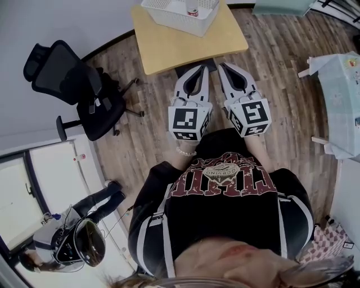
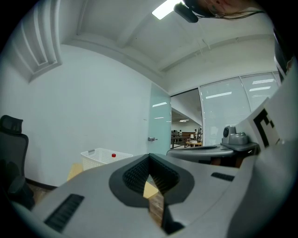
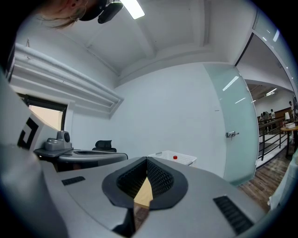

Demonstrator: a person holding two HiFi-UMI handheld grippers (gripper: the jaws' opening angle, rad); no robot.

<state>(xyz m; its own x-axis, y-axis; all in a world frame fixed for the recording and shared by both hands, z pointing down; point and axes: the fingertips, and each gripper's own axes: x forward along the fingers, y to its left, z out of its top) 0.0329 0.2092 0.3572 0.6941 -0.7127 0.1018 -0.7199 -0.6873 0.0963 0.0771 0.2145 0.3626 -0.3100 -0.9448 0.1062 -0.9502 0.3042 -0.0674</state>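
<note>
I hold both grippers side by side in front of my chest, pointing at a light wooden table [image 1: 169, 45]. My left gripper [image 1: 201, 67] is shut with nothing between its jaws, and its tip hangs over the floor just short of the table's near edge. My right gripper [image 1: 223, 66] is likewise shut and empty, close beside the left. In the left gripper view the left gripper [image 2: 149, 156] shows its ribbed pads pressed together. The right gripper [image 3: 146, 159] looks the same in its own view. On the table stands a white basket [image 1: 180, 14] holding a red-capped bottle [image 1: 192, 8].
A black office chair [image 1: 79, 90] stands on the wooden floor to the left. A table with a pale cover [image 1: 343, 101] is at the right. Another person [image 1: 73, 230] stands at the lower left. A frosted glass door [image 3: 233, 135] is behind the basket [image 3: 174, 159].
</note>
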